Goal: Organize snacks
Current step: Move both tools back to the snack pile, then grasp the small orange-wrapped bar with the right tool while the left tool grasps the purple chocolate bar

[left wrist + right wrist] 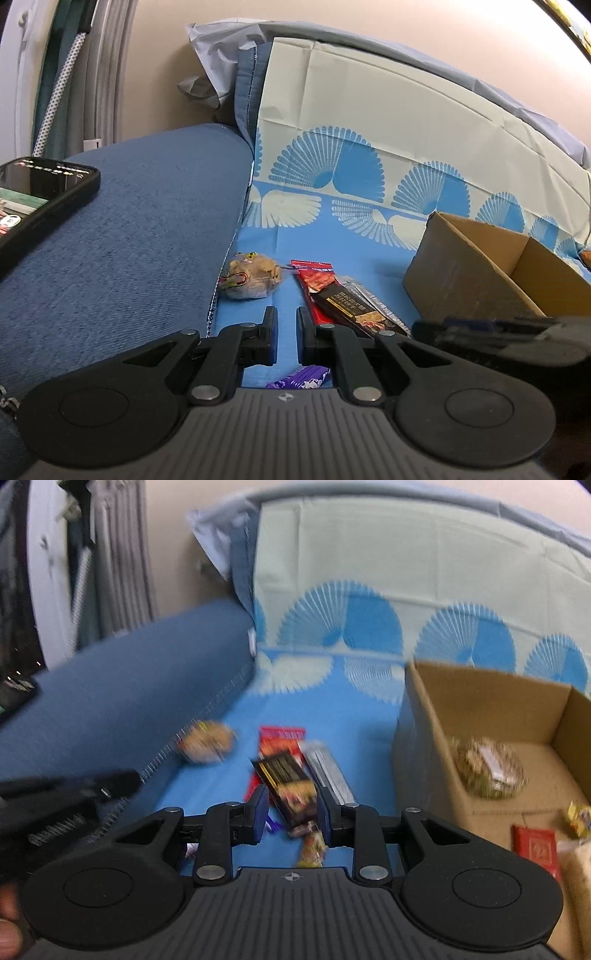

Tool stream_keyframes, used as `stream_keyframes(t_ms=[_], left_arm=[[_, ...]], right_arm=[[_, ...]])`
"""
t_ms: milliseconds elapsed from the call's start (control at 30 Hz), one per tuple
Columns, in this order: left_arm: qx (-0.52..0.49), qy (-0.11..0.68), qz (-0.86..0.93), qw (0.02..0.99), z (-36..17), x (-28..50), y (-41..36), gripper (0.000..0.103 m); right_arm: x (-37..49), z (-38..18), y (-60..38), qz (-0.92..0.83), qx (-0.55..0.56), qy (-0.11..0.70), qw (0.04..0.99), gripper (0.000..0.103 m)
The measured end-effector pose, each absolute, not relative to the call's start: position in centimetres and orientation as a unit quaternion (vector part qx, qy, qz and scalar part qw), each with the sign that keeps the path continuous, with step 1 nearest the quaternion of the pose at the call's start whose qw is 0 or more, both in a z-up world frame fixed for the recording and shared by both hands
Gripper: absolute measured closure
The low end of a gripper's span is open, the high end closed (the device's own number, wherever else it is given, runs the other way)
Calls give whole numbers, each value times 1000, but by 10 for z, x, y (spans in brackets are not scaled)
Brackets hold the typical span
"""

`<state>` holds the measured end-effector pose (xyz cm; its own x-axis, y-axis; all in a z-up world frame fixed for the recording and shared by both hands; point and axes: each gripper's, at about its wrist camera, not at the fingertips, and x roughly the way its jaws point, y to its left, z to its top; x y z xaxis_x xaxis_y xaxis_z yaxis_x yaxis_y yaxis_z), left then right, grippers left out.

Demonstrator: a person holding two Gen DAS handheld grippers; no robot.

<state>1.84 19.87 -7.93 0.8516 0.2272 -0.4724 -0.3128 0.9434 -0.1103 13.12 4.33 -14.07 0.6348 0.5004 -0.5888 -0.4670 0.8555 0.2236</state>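
On the far left, a black smartphone (40, 199) lies on the blue fabric sofa arm (129, 240), out of the way of the sorting. Against the foot of that arm, at the left edge of the blue fan-patterned cloth (280, 236), sits a round clear-wrapped tan pastry (251, 278). Just right of it lies a fanned heap of flat packs: a red snack wrapper (312, 280) undermost, a black-and-gold bar wrapper (345, 306) across it, a silver foil pack (328, 771) alongside. They look like the snacks not yet sorted.

The left gripper (286, 338) hangs above bare cloth with its jaws narrowed to the slightest gap and nothing between them. A purple wrapper (301, 378) peeks out below its fingers, seen clearly only from this side.

The right gripper (291, 818) hovers over the black-and-gold bar, jaws narrow; through the blur it is not clear whether the pads actually press on it.

By the cloth's right edge stands the open brown cardboard box (476, 273), probably the collecting place. Only the right wrist view sees inside: a clear bag of mixed nuts (487, 771), a small red packet (533, 845) and a yellow wrapped sweet (578, 818) lie on its floor. The left view shows just its outer wall and rim.
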Motion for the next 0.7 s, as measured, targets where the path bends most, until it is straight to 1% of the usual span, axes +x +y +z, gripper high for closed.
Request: stream_keyframes(t_ms=[167, 233, 333, 367, 433, 600, 700], left_arm=[[-86, 235, 137, 958, -83, 27, 197, 92], [-79, 237, 131, 959, -84, 30, 195, 92], [-73, 245, 117, 960, -87, 36, 192, 87], [-72, 247, 115, 960, -88, 37, 191, 83], [-72, 248, 115, 959, -90, 40, 190, 78], [-81, 249, 116, 958, -92, 43, 194, 78], [-86, 254, 113, 957, -94, 45, 195, 77]], right_arm=[[139, -161, 59, 247, -4, 365, 898, 68], [143, -166, 64, 235, -13, 375, 897, 64], [149, -175, 70, 216, -22, 390, 895, 56], [153, -179, 72, 210, -25, 394, 894, 55], [157, -186, 76, 200, -28, 406, 891, 55], [169, -204, 77, 186, -6, 447, 875, 55], [170, -207, 77, 190, 0, 456, 870, 55]])
